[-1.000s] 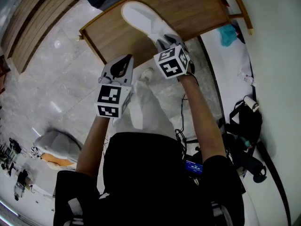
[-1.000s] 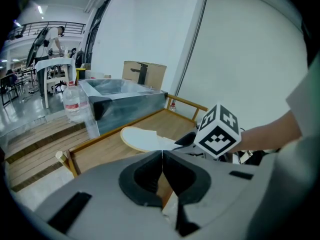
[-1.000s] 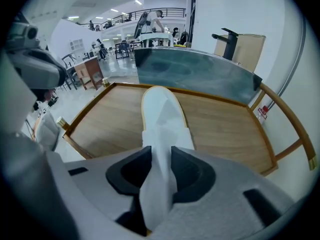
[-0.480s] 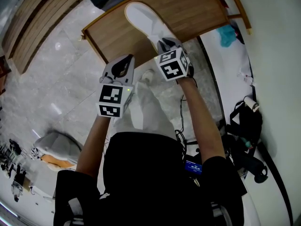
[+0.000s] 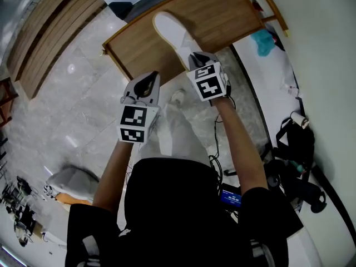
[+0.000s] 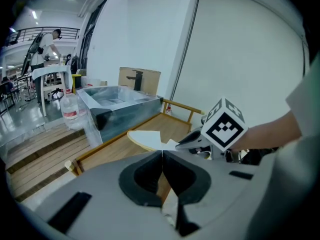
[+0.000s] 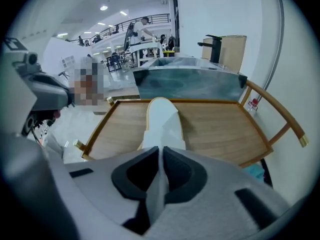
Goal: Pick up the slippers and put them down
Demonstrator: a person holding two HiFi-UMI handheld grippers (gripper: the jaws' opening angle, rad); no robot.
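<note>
- The right gripper (image 5: 193,57) is pinching the heel end of the white slipper (image 5: 171,31). Its jaws have just been closing, and in the right gripper view a fold of the slipper is sitting between the pads.
- In the head view the slipper is stretching away from those jaws toward 11 o'clock. Its long axis is running 11 to 5, with the toe out over the wooden worktop (image 5: 233,15).
- In the right gripper view it is pointing straight to 12.
- I cannot tell whether the toe is resting on the worktop or hanging clear.
- The left gripper (image 5: 146,81) is hanging at about 8 o'clock of the right one, short of the worktop's near edge. Its jaws are pressed together on nothing.
- To my eye the right hand is doing the carrying. With only the heel held, the far toe is likely to be touching down first.
</note>
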